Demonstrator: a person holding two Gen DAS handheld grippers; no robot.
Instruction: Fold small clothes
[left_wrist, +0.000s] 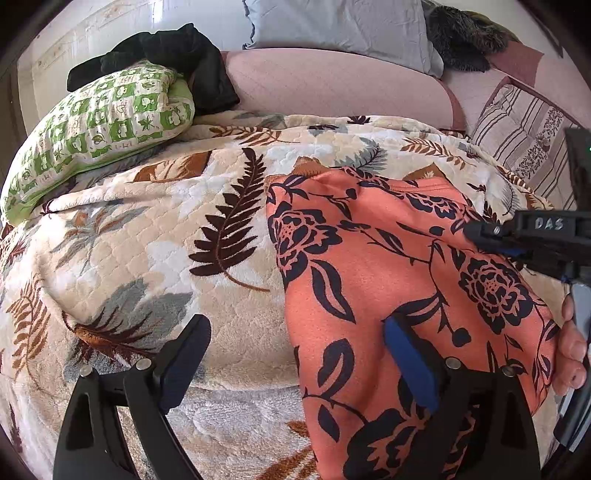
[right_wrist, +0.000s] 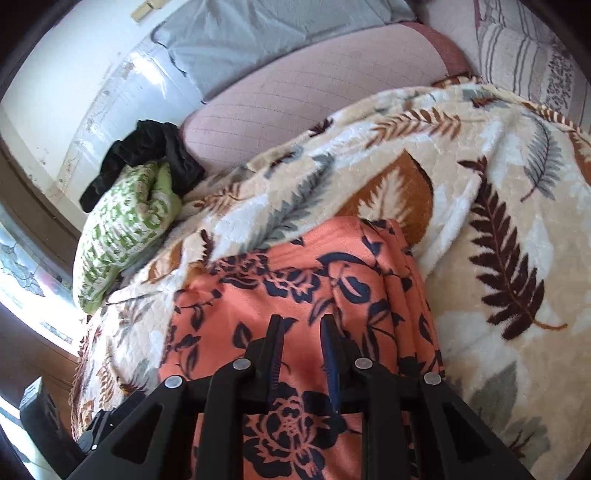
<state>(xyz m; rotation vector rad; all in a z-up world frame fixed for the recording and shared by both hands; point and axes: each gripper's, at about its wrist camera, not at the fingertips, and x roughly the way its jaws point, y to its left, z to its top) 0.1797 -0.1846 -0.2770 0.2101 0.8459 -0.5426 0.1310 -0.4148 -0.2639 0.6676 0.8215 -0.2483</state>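
Left gripper (left_wrist: 295, 354) spread wide, 1 finger over the blanket (left_wrist: 147, 229), the other over the orange floral cloth (left_wrist: 399, 266). Right gripper (right_wrist: 303, 332) narrowly parted above the cloth (right_wrist: 295, 280), clamping nothing visible. Cloth lying flat on the blanket (right_wrist: 498, 206). Farther back, a green pillow (left_wrist: 99, 125) under a black garment (left_wrist: 173, 51), then a pink cushion (left_wrist: 332, 85) and grey pillow (left_wrist: 340, 26).

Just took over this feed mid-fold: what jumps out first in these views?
The orange floral cloth grabs the eye, spread on the leaf-print blanket right of centre in the left view. The left gripper hangs open over its left edge, while the right gripper sits over the cloth with jaws narrowly parted. Behind, a green checked pillow with a black garment on top lies at the far left.
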